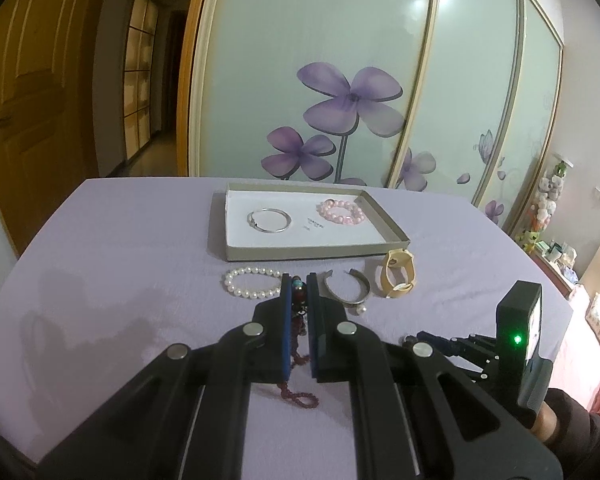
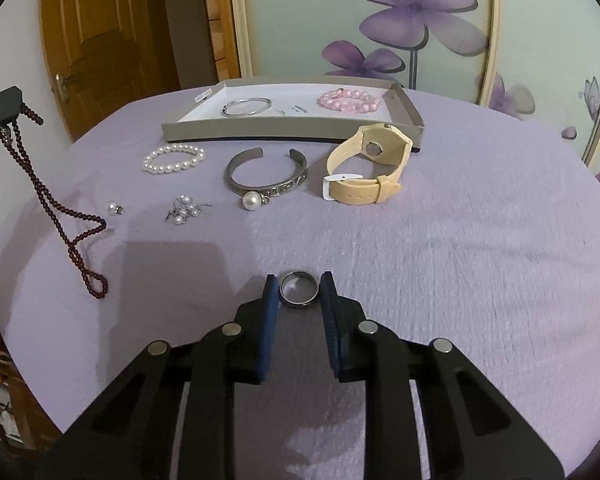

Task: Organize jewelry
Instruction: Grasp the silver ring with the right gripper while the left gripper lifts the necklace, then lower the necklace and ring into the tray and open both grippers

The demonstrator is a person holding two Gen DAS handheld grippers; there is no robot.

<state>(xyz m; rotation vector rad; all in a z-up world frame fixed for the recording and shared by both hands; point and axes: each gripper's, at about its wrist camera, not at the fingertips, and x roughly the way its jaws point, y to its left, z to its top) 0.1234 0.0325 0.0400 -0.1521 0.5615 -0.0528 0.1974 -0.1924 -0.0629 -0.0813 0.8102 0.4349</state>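
Observation:
My left gripper (image 1: 299, 280) is shut on a dark red bead necklace (image 1: 300, 354). In the right wrist view the necklace (image 2: 40, 192) hangs from it at the far left, its lower loop trailing on the lilac cloth. A dark metal ring (image 2: 299, 301) lies on the cloth between the pads of my right gripper (image 2: 299, 278), and both pads touch its sides. A shallow grey tray (image 1: 312, 254) at the back holds a silver bangle (image 1: 269, 220) and a pink bead bracelet (image 1: 340, 211).
In front of the tray (image 2: 260, 132) lie a white pearl bracelet (image 2: 174, 159), a grey cuff with a pearl (image 2: 266, 178) and a beige watch (image 2: 368, 164). Pearl earrings (image 2: 186, 210) lie left of centre. A flowered sliding door stands behind the table.

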